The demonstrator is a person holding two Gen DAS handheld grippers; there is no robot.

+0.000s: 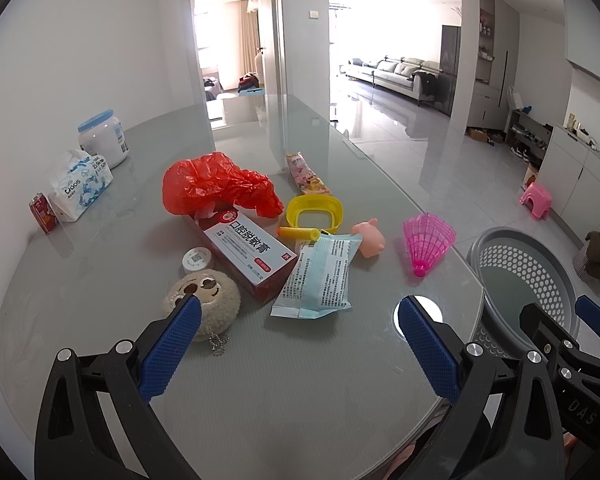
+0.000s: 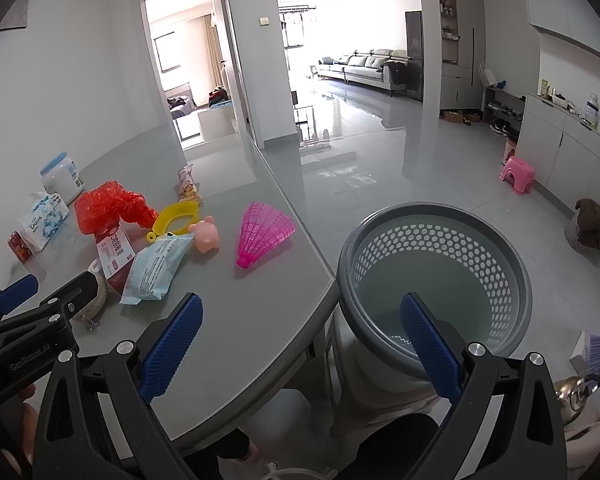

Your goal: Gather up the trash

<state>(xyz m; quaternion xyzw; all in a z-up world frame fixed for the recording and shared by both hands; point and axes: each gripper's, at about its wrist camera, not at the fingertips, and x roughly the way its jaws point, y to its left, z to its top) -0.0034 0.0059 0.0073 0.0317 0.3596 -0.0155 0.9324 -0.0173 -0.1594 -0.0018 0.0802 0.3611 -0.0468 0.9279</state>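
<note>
Both hand-held grippers, left [image 1: 298, 334] and right [image 2: 300, 330], gape empty; only the right view shows the whole perforated basket [image 2: 436, 216] (seemingly bare inside).

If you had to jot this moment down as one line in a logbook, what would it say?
left gripper: open, empty, over table | right gripper: open, empty, at table edge | basket: looks empty | red bag, blue wrapper: untouched

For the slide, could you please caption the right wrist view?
Open right gripper hovers between cluttered grey table and empty perforated grey basket.
</note>
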